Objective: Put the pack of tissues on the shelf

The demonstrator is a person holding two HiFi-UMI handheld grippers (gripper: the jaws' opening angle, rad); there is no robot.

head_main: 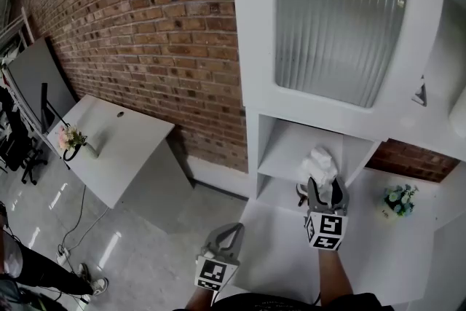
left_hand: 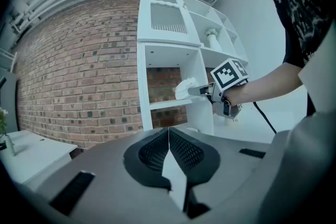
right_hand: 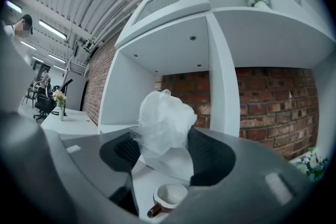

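The pack of tissues (head_main: 320, 165), a crinkled white plastic bundle, is up at the mouth of the open shelf compartment (head_main: 285, 154) of the white cabinet. My right gripper (head_main: 324, 186) is shut on it. In the right gripper view the pack (right_hand: 165, 123) fills the gap between the jaws, in front of the shelf board (right_hand: 113, 126). The left gripper view shows the pack (left_hand: 185, 87) just in front of the compartment. My left gripper (head_main: 230, 231) hangs lower left, away from the cabinet, shut and empty (left_hand: 168, 136).
A brown-and-white cup (right_hand: 168, 198) stands on the counter just under the right jaws. A small flower pot (head_main: 397, 200) sits at the right of the counter. Above is a ribbed-glass cabinet door (head_main: 335, 18). A white desk with a flower vase (head_main: 73, 138) stands by the brick wall.
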